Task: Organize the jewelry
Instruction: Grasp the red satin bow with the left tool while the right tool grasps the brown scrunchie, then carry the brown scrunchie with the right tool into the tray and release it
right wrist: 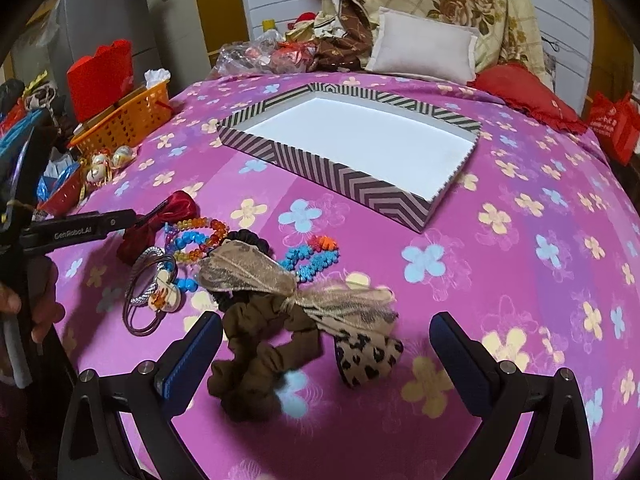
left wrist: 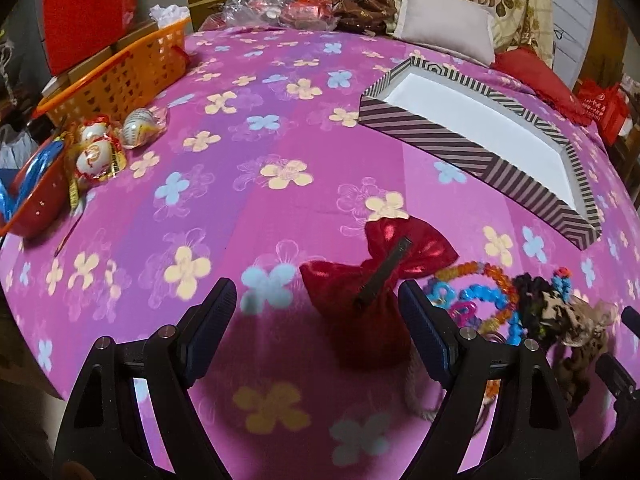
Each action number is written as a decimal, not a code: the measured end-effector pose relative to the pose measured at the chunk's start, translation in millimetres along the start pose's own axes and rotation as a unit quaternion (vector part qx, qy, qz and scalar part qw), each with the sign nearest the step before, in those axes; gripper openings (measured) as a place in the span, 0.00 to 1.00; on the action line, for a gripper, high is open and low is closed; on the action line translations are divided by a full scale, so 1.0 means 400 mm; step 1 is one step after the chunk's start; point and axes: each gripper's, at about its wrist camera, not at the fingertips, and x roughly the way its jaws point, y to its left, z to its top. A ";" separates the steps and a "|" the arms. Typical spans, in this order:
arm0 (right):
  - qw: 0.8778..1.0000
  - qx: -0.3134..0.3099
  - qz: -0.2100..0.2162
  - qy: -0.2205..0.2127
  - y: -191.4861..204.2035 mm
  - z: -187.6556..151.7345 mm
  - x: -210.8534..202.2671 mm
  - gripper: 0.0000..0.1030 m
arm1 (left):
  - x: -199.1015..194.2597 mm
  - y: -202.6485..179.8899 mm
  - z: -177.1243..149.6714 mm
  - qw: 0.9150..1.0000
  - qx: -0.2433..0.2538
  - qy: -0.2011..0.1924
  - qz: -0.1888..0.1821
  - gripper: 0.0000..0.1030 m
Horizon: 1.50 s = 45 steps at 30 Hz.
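Note:
A striped box with a white empty inside lies on the pink flowered cloth; it also shows in the right wrist view. My left gripper is open, its jaws on either side of a red satin bow clip. Beaded bracelets and hair ties lie to its right. My right gripper is open around a brown scrunchie and a leopard-print bow. Bead bracelets, a blue bead string and bangles lie beyond. The left gripper's fingers reach the red bow.
An orange basket and wrapped round ornaments sit at the left edge, with a red bowl nearby. A pale pillow, a red cushion and piled cloth lie at the far side.

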 end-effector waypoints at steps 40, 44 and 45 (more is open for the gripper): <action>0.996 0.022 0.068 -0.046 -0.034 0.050 -0.042 0.29 | -0.099 -0.063 0.075 0.994 0.046 -0.058 -0.075 0.14; 0.995 0.029 0.069 -0.058 -0.053 0.078 -0.058 0.29 | -0.108 -0.089 0.098 0.994 0.051 -0.064 -0.079 0.14; 0.995 0.031 0.069 -0.061 -0.058 0.086 -0.062 0.29 | -0.110 -0.098 0.106 0.993 0.052 -0.066 -0.081 0.14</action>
